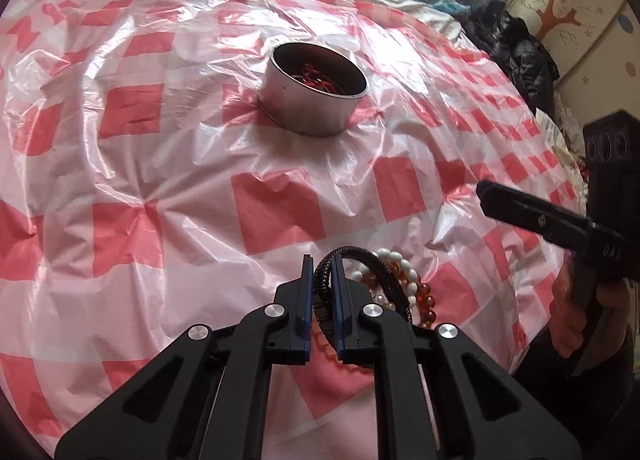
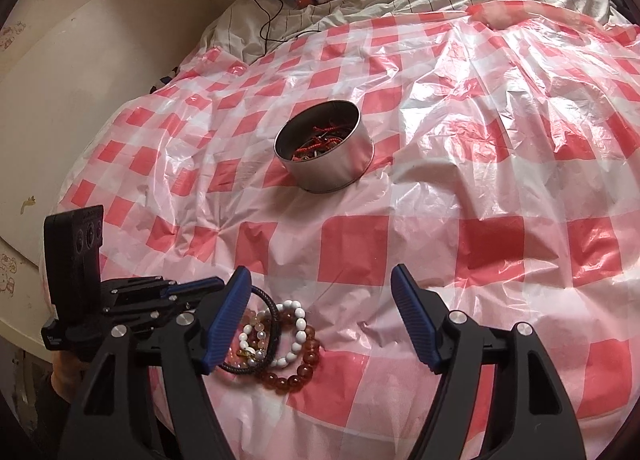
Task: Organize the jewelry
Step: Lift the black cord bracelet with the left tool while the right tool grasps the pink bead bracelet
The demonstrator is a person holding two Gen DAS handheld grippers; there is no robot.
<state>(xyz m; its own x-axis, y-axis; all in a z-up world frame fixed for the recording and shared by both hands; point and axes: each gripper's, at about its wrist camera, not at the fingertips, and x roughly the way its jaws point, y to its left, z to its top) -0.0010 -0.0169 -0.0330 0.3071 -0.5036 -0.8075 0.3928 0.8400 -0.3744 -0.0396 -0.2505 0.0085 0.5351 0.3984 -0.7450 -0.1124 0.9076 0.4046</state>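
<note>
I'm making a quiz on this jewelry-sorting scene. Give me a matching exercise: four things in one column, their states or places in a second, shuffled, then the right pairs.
Things:
1. round silver metal tin
2. black braided cord bracelet
3. white bead bracelet
4. right gripper

States:
A. jaws wide apart, nothing between the pads
B. pinched between blue pads of the left gripper
C. lying in the pile, ungripped
D. holds red cord jewelry

Pairs: 1-D, 2-B, 3-C, 4-A

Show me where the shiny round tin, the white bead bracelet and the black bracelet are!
Tin [image 2: 340, 169]: right wrist view, on its shiny outer wall.
White bead bracelet [image 2: 299, 326]: right wrist view, on a bead at its right side.
Black bracelet [image 1: 362, 251]: left wrist view, on its top arc.
</note>
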